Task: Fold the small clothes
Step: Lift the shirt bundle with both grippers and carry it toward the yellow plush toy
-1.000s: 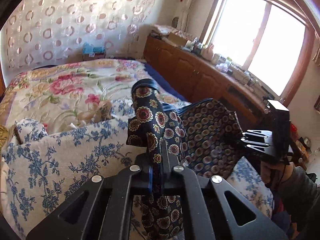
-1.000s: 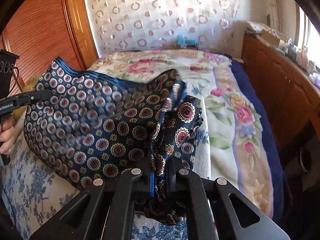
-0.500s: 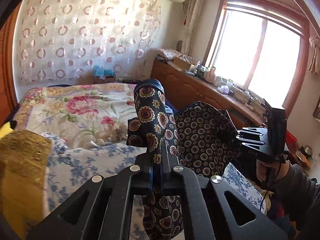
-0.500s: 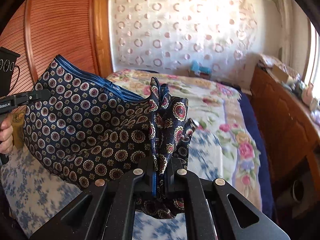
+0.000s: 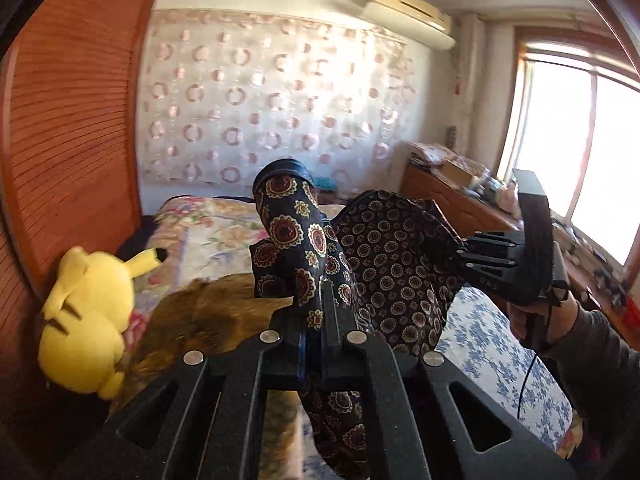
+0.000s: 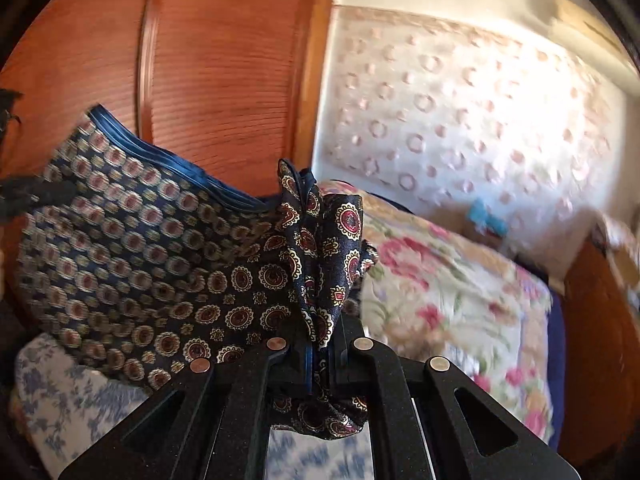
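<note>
Bed [image 5: 208,232], centre-left of frame: floral quilt, with a blue-and-white floral cover [image 5: 484,344] at lower right. Soft, uneven landing surface.

Garment [image 5: 396,256], centre of both views: dark navy silky cloth w/ medallion print and a blue ribbed band along its top edge. It is off the bed, hung between my two tools.

Left gripper [image 5: 316,320], bottom centre: jaws closed on a bunched edge of the garment. Right gripper [image 6: 320,344], bottom centre of its view: jaws likewise pinched on the opposite bunched edge.

Step in hand, my est.: spread and level before laying down. Procedure: keep both pinches firm, as the cloth looks slippery; pull apart till the band runs straight; lower evenly onto the blue-and-white cover.

Yellow plush toy [image 5: 84,320], lower left: keep clear.
</note>
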`<state>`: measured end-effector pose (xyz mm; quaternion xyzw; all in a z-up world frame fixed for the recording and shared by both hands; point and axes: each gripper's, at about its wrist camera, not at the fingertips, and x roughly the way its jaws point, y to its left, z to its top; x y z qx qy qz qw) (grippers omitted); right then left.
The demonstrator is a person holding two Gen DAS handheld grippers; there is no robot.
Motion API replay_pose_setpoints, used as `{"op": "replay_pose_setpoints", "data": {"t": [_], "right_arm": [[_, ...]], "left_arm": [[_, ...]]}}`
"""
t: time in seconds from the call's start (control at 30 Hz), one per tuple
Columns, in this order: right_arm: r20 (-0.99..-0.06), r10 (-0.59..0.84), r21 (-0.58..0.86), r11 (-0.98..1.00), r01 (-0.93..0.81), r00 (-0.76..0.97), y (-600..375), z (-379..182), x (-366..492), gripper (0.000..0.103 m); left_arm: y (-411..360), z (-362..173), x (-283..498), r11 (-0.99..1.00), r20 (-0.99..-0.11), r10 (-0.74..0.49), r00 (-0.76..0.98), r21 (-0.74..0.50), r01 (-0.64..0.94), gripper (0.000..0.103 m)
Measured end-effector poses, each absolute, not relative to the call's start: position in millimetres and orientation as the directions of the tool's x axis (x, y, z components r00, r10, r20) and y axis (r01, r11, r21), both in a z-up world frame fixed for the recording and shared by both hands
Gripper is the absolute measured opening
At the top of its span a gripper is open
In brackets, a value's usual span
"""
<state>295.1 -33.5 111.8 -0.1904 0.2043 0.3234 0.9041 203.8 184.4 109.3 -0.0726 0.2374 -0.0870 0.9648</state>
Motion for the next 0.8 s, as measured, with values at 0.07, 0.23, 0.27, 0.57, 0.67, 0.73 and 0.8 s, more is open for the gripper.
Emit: {"op": "replay_pose_setpoints", "data": {"t": [0.07, 0.23, 0.27, 0.57, 0.67, 0.73, 0.8], "right_arm": [[-0.501, 0.511, -0.251, 0.687, -0.682, 0.699, 0, 108, 299, 0.004], [-0.522, 0.535, -0.302, 0.612, -0.730, 0.664, 68, 94, 312, 0.004], [-0.526, 0.544, -0.304, 0.597, -0.743, 0.653, 80, 90, 317, 0.004], [-0.569, 0.592, -0.253, 0.535, -0.806, 0.571, 140, 67, 408, 0.004], [-0.588, 0.589, -0.205, 0.553, -0.807, 0.554, 144, 54, 428, 0.004], [-0.597, 0.583, -0.184, 0.569, -0.802, 0.551, 146, 50, 436, 0.011], [-0.596, 0.585, -0.153, 0.589, -0.793, 0.550, 147, 50, 441, 0.020]], "left_arm": [[203, 101, 190, 0.976, -0.435, -0.169, 0.885, -0.199, 0.089, 0.005], [236, 71, 177, 0.970, -0.450, -0.102, 0.887, -0.242, -0.011, 0.005], [243, 60, 176, 0.969, -0.461, -0.083, 0.884, -0.244, -0.037, 0.005], [254, 9, 165, 0.953, -0.535, -0.039, 0.844, -0.273, -0.129, 0.005], [254, -3, 162, 0.954, -0.561, -0.003, 0.828, -0.250, -0.166, 0.005], [255, -4, 159, 0.952, -0.562, 0.008, 0.827, -0.248, -0.178, 0.005], [258, 0, 155, 0.957, -0.559, 0.019, 0.829, -0.229, -0.176, 0.005]]}}
